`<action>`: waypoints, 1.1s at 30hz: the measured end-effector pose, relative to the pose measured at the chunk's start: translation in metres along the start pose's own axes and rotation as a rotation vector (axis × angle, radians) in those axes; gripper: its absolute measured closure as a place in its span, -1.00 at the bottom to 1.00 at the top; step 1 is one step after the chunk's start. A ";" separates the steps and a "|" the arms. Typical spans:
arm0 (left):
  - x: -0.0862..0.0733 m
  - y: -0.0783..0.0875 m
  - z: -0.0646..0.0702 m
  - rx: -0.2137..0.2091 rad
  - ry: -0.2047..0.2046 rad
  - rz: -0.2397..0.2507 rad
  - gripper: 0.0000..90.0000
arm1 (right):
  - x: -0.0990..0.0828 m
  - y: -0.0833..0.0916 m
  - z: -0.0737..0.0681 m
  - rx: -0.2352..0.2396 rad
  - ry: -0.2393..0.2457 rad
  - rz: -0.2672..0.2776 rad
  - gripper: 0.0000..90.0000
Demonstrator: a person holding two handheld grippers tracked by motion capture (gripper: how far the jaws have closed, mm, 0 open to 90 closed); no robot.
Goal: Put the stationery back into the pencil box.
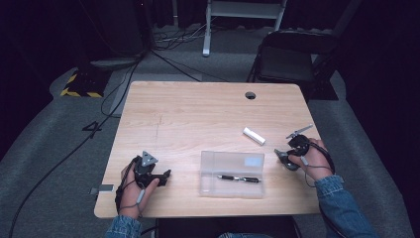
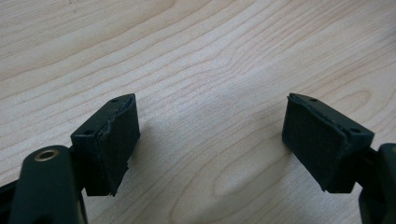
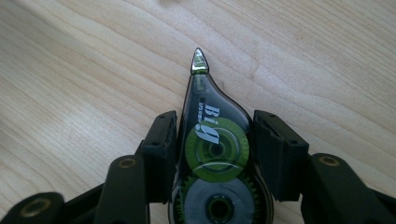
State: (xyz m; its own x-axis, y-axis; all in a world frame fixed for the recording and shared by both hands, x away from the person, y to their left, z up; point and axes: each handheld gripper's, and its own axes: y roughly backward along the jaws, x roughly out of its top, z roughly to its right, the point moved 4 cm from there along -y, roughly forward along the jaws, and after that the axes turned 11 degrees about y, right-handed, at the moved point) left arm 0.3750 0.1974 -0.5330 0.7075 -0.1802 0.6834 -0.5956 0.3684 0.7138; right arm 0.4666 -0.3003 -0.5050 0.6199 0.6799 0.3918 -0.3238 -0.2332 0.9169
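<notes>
Your wooden table point(image 1: 198, 114) carries everything; take the clear plastic case point(image 1: 232, 174) near its front edge as your landmark. A black pen point(image 1: 239, 178) lies inside that case. A white cylinder point(image 1: 253, 135) lies on the wood just behind the case's right end.

Your left gripper point(image 1: 161, 177) rests to the left of the case, jaws spread wide over bare wood with nothing between them.

To the right of the case, your right gripper point(image 3: 215, 140) has its pads against both sides of the correction tape dispenser point(image 3: 212, 154), whose tip points away onto the wood.
</notes>
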 end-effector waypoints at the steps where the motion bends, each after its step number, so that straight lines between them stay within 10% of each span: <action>1: 0.000 0.000 0.000 0.000 0.000 0.000 -0.57 | 0.000 0.000 0.000 -0.001 -0.001 0.002 0.16; 33: 0.000 0.000 0.000 -0.002 0.000 0.001 -0.57 | 0.014 0.044 -0.002 -0.015 -0.040 0.206 0.17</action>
State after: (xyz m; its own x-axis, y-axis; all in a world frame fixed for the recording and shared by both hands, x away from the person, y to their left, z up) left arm 0.3751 0.1974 -0.5330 0.7072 -0.1797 0.6837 -0.5953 0.3702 0.7131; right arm 0.4598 -0.2996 -0.4588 0.5676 0.5905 0.5737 -0.4571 -0.3535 0.8162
